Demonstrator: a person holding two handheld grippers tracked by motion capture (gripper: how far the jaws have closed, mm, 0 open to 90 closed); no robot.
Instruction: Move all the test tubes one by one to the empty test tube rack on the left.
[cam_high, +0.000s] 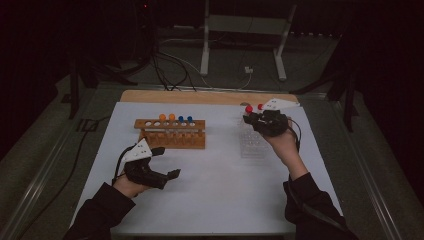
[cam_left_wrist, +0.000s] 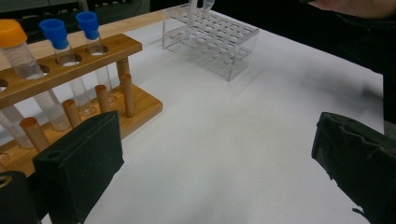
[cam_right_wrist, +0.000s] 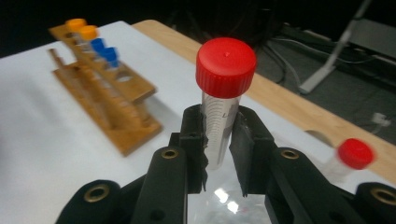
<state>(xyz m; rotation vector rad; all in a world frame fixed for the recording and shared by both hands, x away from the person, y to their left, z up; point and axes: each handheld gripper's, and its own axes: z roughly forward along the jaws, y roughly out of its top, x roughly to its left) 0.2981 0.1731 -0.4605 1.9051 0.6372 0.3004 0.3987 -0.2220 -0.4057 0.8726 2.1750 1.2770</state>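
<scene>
1. We see the right gripper (cam_right_wrist: 219, 140) jaws clamped on a red-capped tube (cam_right_wrist: 223, 93), upright above the clear rack (cam_high: 252, 142).
2. Left gripper (cam_high: 167, 162) jaws wide, holding nothing, low over the tabletop (cam_high: 220, 190) by the wooden rack (cam_high: 172, 135).

- The left gripper (cam_high: 167, 162) has a black body with a pale grey three-cornered plate on top, at the near left of the table.
- In the left gripper view its two jaws are thick black blocks with a matt, slightly frayed facing.
- A dark cable loops from its body towards the wrist.
- The right gripper (cam_high: 248, 119), at the far right, is black too and carries the same pale plate.
- In the right gripper view its arms are glossy black with brass-coloured rivets or screws, and the inner pads (cam_right_wrist: 194, 135) have ragged edges.
- A thin black cable curves beside it.
- Both sleeves look dark, perhaps black; the light is dim.
</scene>
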